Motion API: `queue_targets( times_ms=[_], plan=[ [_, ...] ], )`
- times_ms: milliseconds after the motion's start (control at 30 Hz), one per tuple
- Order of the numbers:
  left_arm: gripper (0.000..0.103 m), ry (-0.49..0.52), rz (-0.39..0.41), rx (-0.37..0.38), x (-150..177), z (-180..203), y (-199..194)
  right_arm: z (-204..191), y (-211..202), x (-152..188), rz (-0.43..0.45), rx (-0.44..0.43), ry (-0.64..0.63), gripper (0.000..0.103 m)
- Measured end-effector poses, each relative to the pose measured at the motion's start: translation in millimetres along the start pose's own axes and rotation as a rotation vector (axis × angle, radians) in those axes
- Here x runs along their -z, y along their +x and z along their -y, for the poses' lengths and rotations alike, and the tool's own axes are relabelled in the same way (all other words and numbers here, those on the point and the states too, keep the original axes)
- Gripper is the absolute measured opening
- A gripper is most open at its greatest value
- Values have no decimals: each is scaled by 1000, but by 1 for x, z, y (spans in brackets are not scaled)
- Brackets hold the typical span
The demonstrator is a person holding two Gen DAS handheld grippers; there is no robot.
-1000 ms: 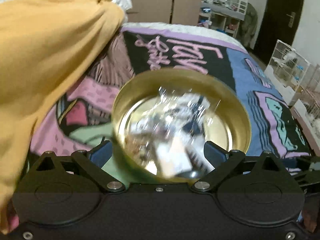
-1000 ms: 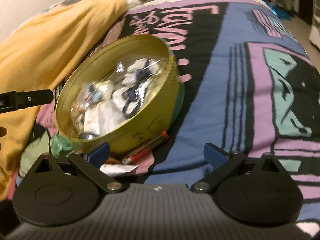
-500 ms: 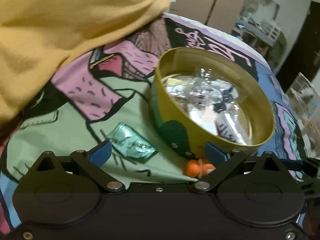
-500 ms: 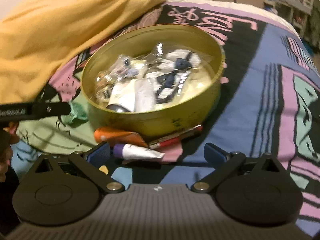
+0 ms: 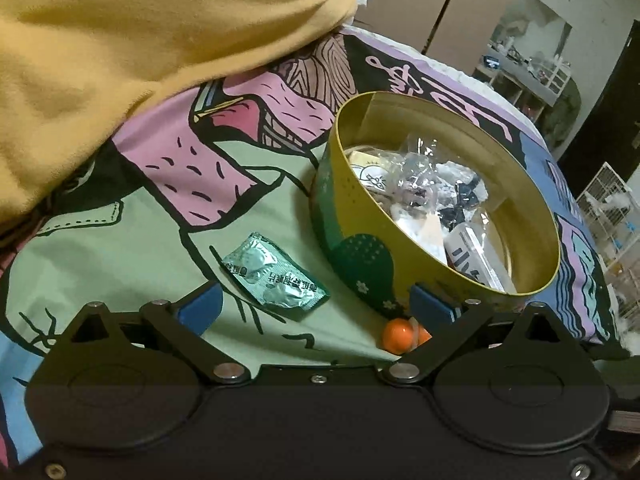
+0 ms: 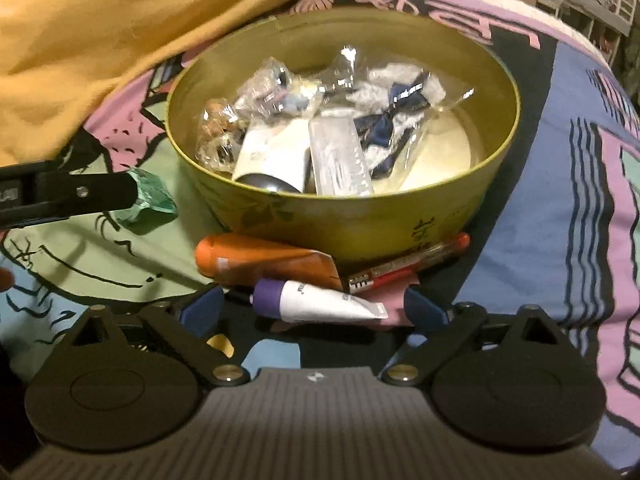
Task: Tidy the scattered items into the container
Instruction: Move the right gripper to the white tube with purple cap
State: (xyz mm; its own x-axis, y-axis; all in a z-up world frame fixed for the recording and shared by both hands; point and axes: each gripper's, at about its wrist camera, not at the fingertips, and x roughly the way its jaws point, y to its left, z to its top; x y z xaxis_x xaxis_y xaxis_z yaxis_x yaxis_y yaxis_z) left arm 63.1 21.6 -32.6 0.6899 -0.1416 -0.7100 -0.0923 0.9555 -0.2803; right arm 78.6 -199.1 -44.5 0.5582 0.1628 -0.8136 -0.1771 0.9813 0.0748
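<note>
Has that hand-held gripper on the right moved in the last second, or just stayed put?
Yes. The right hand-held gripper has pulled back from the yellow tin: the white tube and orange tube lying before the tin now show, its closing jaws either side of the white one.

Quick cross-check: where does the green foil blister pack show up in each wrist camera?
Left wrist: green foil blister pack lies low centre, on the bedspread left of the round tin.
Right wrist: same pack at left, partly hidden by the left gripper.
Shared landmark: the tin.

Patterned bedspread point(image 5: 132, 248): tin point(image 5: 360, 248), green packet point(image 5: 276, 276), tubes point(image 6: 320, 302).
</note>
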Motion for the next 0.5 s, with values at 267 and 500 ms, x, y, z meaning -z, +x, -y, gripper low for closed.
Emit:
queue_targets(
  times_ms=[267, 500],
  plan=[
    [100, -24, -29, 15, 1, -2, 7, 6, 9, 2, -20, 13, 27, 74],
    [100, -29, -35, 19, 2, -3, 7, 9, -3, 2, 7, -13, 59, 73]
  ],
)
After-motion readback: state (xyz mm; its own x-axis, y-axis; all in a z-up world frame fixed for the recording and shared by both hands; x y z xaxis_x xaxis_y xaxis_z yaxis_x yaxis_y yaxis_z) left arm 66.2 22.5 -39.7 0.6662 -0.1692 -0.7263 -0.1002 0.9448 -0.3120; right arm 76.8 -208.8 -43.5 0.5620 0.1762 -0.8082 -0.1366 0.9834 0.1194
